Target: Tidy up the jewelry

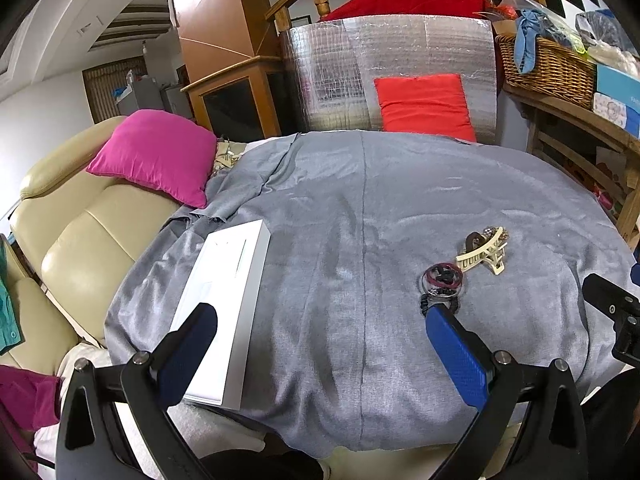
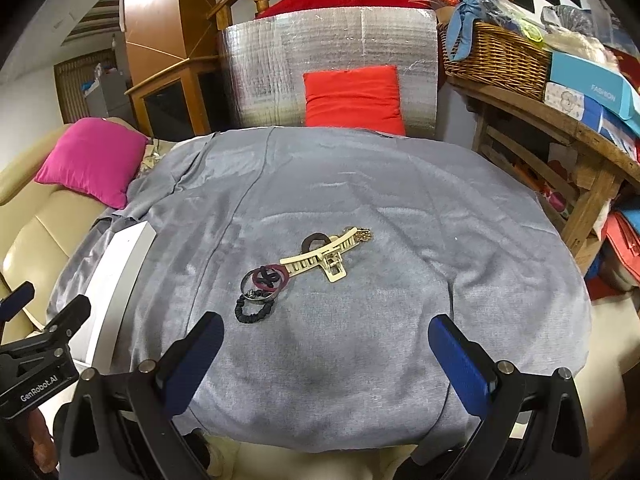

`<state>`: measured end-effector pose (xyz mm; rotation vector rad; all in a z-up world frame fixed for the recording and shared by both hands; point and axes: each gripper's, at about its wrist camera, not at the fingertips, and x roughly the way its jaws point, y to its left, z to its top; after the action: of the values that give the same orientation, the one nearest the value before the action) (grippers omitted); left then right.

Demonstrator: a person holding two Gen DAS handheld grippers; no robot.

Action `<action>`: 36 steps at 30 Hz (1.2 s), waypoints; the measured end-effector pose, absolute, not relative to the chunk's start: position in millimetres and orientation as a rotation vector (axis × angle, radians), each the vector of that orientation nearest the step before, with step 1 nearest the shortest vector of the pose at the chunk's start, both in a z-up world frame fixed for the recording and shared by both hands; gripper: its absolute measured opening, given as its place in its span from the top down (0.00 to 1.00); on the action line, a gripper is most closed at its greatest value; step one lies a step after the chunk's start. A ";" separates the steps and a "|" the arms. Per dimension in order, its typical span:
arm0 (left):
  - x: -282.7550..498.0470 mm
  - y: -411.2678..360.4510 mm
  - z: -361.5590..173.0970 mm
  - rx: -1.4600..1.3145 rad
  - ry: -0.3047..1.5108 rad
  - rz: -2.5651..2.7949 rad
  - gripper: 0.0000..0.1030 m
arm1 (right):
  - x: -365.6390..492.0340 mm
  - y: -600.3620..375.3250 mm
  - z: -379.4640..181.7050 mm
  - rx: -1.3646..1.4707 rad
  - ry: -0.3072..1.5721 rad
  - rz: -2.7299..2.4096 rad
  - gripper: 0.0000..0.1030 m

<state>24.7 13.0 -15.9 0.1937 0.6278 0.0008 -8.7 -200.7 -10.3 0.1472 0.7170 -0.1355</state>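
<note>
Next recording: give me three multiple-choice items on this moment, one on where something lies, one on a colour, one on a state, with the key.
1. Where does the white box lie relative to the jewelry pile?
A. Toward the sofa side
B. Toward the wicker basket side
C. On top of the pile

2. What colour is the big hair claw clip?
A. Red
B. Cream
C. Blue

3. How do the left tool and right tool stand?
A. Both open, holding nothing
B. Left shut on a clip
C. Right shut on a bracelet

Key: 1 A, the box sits at the grey cloth edge nearest the sofa; 2 B, the clip is cream; 3 A, fingers stand wide apart, nothing between.
</note>
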 end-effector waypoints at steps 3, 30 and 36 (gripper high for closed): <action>24.8 13.4 -15.6 0.193 0.628 0.000 0.00 | -8.0 -201.3 -10.0 0.148 0.718 -0.133 0.00; 31.7 10.7 -25.2 0.207 0.648 -0.004 0.00 | -1.2 -201.0 -18.9 0.157 0.737 -0.125 0.00; 37.2 9.0 -29.6 0.212 0.656 -0.003 0.00 | 3.8 -201.4 -22.2 0.157 0.744 -0.125 0.00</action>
<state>37.2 9.0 -29.6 0.2118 0.6564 -0.0029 3.8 -201.4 -22.2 0.1569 0.7441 -0.1247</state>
